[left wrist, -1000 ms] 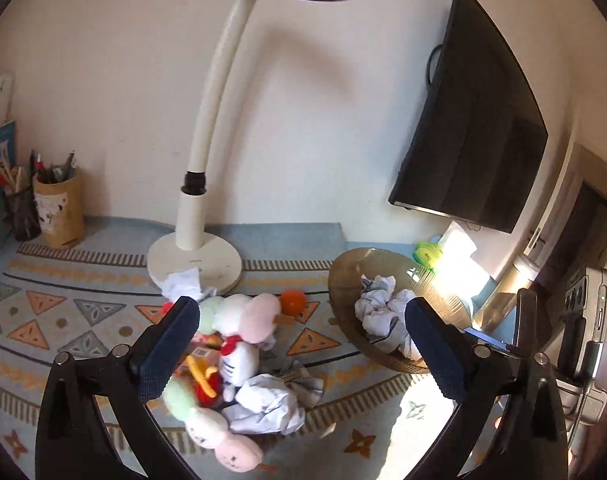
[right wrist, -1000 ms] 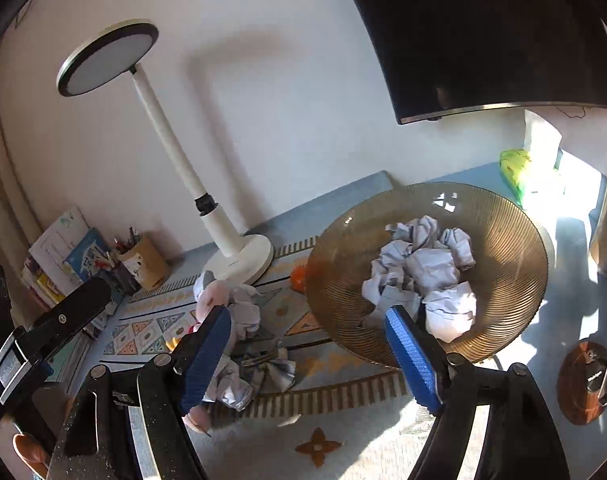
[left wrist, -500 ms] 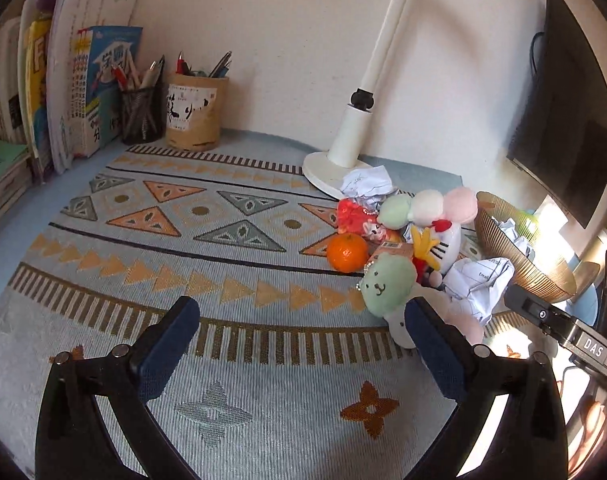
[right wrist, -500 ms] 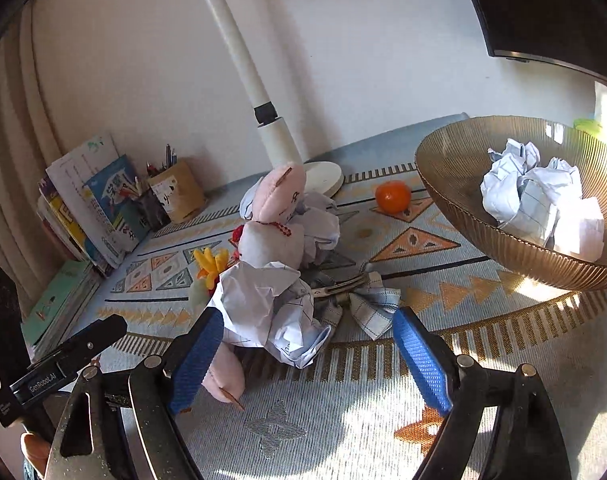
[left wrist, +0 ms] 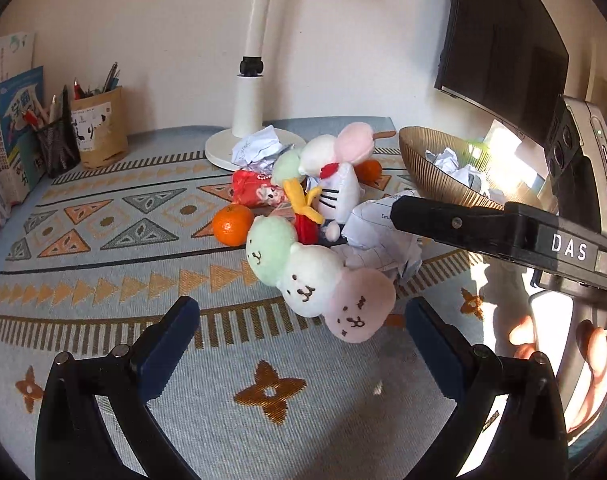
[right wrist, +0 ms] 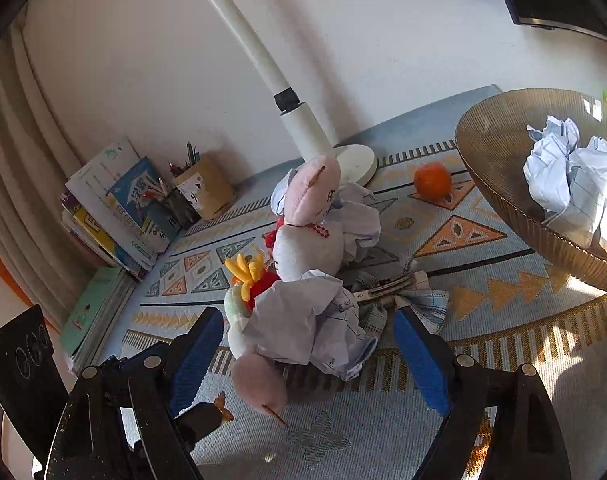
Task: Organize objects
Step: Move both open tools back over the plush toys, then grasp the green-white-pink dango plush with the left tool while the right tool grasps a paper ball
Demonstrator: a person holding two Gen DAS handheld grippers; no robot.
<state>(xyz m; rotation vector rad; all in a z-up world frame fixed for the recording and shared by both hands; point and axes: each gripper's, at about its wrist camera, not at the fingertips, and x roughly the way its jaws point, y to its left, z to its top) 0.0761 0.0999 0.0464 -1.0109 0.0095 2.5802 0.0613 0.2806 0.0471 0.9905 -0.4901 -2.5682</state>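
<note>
Objects: a heap of plush toys, crumpled paper and oranges lying mid-bench on the patterned mat [left wrist: 103,312], between the lamp base [left wrist: 223,152] and both grippers.
Bowl [right wrist: 499,184]: ribbed amber, at the right of the heap, holding paper balls [right wrist: 563,176]; apart from the heap.
Three-ball plush [left wrist: 319,276]: green, white and pink faces; nearest item to the left gripper [left wrist: 301,330], just ahead of its tips and toward its right finger, not touched.
Crumpled paper [right wrist: 307,320]: lies on the plush, directly ahead of the right gripper [right wrist: 307,354], between the lines of its blue pads, no contact seen.
Oranges: one [left wrist: 232,225] at the heap's left edge, one [right wrist: 432,181] behind near the bowl.
Left gripper state: fingers spread wide, nothing held.
Right gripper state: fingers spread wide, nothing clamped.
</note>
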